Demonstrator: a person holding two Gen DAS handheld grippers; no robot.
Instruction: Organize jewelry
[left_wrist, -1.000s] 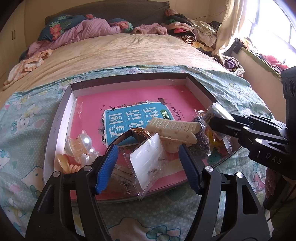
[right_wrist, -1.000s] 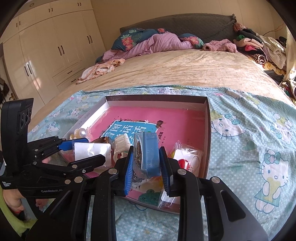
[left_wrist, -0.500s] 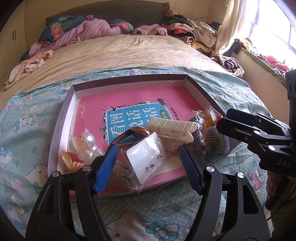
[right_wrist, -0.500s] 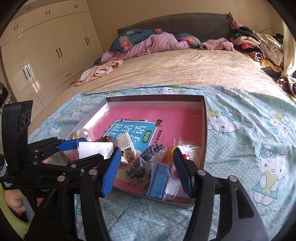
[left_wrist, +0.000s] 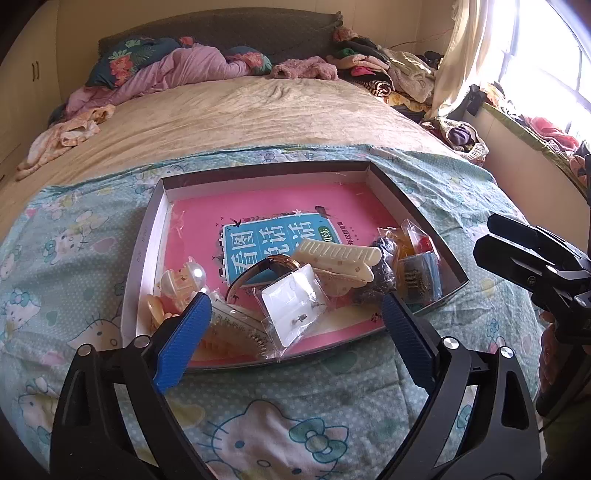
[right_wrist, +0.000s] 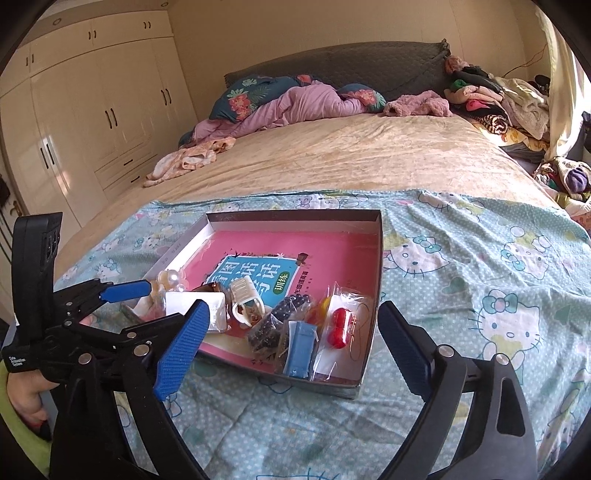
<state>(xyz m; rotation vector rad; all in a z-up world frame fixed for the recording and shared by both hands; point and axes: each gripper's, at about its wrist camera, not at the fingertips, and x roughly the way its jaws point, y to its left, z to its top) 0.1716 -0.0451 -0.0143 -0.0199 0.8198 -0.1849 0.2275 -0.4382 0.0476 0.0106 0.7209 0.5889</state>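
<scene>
Your left gripper (left_wrist: 295, 332) and right gripper (right_wrist: 291, 343) both hang empty, fingers spread apart, at the bed's near edge. The bagged jewelry (right_wrist: 295, 349) lies inside the tray (right_wrist: 378, 258) (clustered along its near side).

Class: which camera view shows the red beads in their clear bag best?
The right wrist view: the red beads lie unobstructed near the tray wall. The left wrist view shows only a small red glimpse behind other bags.
</scene>
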